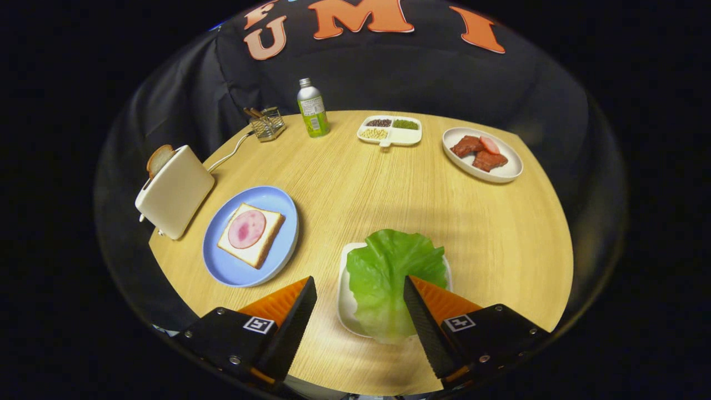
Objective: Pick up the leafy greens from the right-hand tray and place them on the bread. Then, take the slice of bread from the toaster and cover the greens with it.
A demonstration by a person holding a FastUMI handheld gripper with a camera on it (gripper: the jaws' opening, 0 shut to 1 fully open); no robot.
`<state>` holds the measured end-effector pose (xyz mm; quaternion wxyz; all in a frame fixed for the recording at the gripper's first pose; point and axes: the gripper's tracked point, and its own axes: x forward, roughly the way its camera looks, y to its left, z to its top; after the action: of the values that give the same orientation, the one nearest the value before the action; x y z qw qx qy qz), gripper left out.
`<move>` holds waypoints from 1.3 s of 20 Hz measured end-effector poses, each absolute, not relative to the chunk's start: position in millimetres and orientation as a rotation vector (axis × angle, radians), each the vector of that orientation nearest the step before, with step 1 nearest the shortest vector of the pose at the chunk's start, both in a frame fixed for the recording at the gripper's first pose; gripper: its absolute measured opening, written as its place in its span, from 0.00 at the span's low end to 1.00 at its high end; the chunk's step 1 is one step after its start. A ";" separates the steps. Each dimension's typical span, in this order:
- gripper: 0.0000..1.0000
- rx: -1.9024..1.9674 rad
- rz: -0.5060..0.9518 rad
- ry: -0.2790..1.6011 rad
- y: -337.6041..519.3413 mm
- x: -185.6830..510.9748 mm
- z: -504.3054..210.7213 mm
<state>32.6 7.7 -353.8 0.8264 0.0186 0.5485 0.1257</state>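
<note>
You are over a round wooden table (389, 189) with a black cloth wall behind it.

Your gripper (360, 286) is wide open, and it holds nothing. The two fingers stand far apart. The leafy greens (389, 272) lie between them, but not in the middle. The leaf is close to your right finger, and that finger's tip covers a bit of its right side. There is bare table between the leaf and your left finger. The leaf runs long from you toward the far side, along the way your fingers point. It lies in a white tray (344, 300) and spills over the near rim.

So the thing to watch is this: the leaf sits to the right of the gap. I think you need to slide a little to the right, so both fingers can close on it.

Past your left finger, off to the left, is a blue plate (222, 261). On it is the bread (264, 244) with a pink round of ham (246, 228) on top. The greens go there.

Farther left stands the toaster (175, 194), with a slice of bread (159, 159) poking out of the top. That one comes later.
</note>
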 end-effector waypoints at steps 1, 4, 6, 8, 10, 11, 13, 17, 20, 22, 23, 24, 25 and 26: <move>0.94 0.021 0.245 1.183 1.5 34.2 -363.3; 0.94 -0.028 0.197 1.238 -10.8 34.2 -384.3; 0.93 -0.066 0.156 1.263 -19.3 36.5 -393.5; 0.92 -0.058 0.156 1.296 -14.9 34.6 -403.0; 0.88 -0.063 0.146 1.330 -14.4 30.5 -411.4; 0.84 -0.070 0.141 1.307 -16.2 35.0 -409.1; 0.78 -0.065 0.120 1.318 -15.7 35.2 -413.1; 0.67 -0.053 0.092 1.324 -21.6 36.9 -412.5; 0.42 -0.022 0.059 1.306 -31.7 40.2 -412.4; 0.19 0.022 0.044 1.300 -36.5 40.7 -413.5; 0.11 0.050 0.033 1.295 -37.6 41.1 -412.4; 0.08 0.074 0.027 1.289 -38.3 40.8 -411.7; 0.05 0.100 0.032 1.283 -36.5 41.0 -410.0; 0.05 0.122 0.042 1.270 -33.0 41.0 -405.3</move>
<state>41.0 -33.0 -405.3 0.8033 0.0568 0.5926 0.0195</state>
